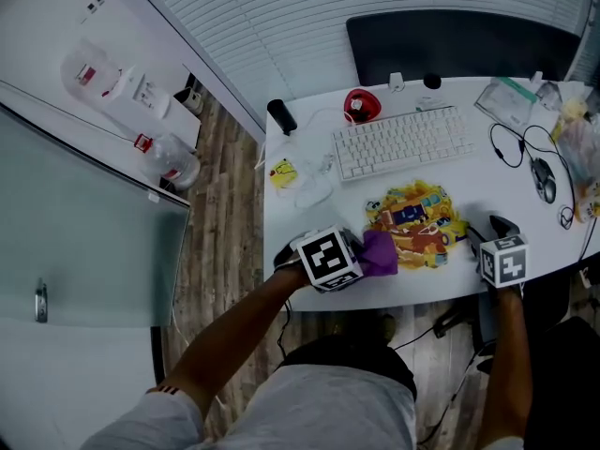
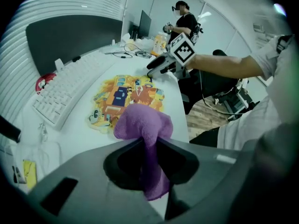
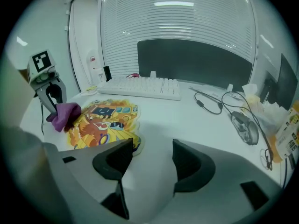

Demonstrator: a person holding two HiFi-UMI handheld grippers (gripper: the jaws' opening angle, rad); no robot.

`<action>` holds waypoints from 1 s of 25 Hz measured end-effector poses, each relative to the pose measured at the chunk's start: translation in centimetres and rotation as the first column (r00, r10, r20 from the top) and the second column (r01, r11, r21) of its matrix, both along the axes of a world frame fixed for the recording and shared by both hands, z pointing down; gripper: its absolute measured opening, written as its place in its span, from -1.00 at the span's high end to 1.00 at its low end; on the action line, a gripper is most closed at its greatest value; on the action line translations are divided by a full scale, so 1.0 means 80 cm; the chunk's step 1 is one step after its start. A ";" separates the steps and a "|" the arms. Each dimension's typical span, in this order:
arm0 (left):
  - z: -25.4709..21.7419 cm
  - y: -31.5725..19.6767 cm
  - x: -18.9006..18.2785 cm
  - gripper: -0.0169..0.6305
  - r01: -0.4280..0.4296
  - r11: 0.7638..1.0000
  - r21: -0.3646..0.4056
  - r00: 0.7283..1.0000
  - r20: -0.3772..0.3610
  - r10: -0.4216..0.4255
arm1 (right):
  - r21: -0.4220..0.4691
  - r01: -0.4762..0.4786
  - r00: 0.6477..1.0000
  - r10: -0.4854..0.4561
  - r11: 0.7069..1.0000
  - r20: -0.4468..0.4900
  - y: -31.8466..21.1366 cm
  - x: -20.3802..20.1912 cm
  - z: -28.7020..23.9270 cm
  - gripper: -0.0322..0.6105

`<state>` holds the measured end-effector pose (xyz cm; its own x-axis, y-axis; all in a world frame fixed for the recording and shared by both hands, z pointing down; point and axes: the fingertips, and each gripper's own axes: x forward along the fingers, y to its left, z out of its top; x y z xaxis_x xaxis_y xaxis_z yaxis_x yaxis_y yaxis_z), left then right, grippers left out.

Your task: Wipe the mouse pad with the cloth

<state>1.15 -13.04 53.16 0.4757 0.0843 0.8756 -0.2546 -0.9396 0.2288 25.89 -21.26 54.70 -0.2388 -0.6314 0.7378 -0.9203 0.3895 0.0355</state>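
The mouse pad [image 1: 415, 223] is a yellow and orange cartoon-shaped mat lying on the white desk in front of the keyboard. A purple cloth [image 1: 379, 253] is pinched in my left gripper [image 1: 361, 259], which is shut on it at the pad's left edge. In the left gripper view the cloth [image 2: 142, 125] bulges out past the jaws just short of the pad [image 2: 126, 97]. My right gripper [image 1: 480, 242] stands open at the pad's right edge with nothing between its jaws. The right gripper view shows the pad [image 3: 105, 120] ahead on the left and the cloth [image 3: 64, 114] beyond it.
A white keyboard [image 1: 401, 142] lies behind the pad. A wired mouse [image 1: 543, 178] with looped cable sits at the right, near bags and packets [image 1: 572, 129]. A red object [image 1: 361, 106] and a dark monitor [image 1: 459, 45] stand at the back. A person stands far off in the left gripper view.
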 end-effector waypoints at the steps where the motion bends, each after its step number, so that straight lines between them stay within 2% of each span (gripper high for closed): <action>1: -0.008 -0.003 0.002 0.70 0.024 1.000 0.018 0.999 -0.038 -0.023 | 0.006 0.006 1.000 -0.006 1.000 -0.012 0.001 0.000 -0.002 0.18; 3: -0.029 -0.011 0.010 0.70 0.077 0.995 0.061 0.989 -0.133 -0.068 | 0.028 0.005 1.000 -0.005 1.000 -0.020 0.006 0.000 -0.011 0.18; 7: -0.076 -0.024 0.023 0.70 0.173 0.974 0.144 0.941 -0.317 -0.120 | 0.076 -0.013 1.000 0.012 0.997 0.017 0.023 -0.013 -0.044 0.18; 11: -0.113 -0.028 0.027 0.70 0.232 0.950 0.208 0.893 -0.434 -0.123 | 0.143 -0.021 0.998 0.013 0.990 0.060 0.044 -0.034 -0.087 0.18; 14: -0.141 -0.028 0.031 0.70 0.268 0.933 0.240 0.845 -0.523 -0.108 | 0.213 -0.047 0.993 0.022 0.976 0.117 0.058 -0.052 -0.126 0.19; 18: -0.180 -0.023 0.034 0.70 0.326 0.905 0.273 0.762 -0.642 -0.081 | 0.315 -0.086 0.969 0.006 0.945 0.246 0.080 -0.087 -0.183 0.21; 22: -0.225 -0.018 0.034 0.70 0.398 0.867 0.299 0.652 -0.758 -0.038 | 0.427 -0.117 0.934 -0.047 0.897 0.354 0.102 -0.124 -0.239 0.34; 25: -0.259 -0.011 0.030 0.70 0.433 0.846 0.310 0.570 -0.821 0.010 | 0.506 -0.126 0.917 -0.094 0.854 0.388 0.117 -0.148 -0.276 0.48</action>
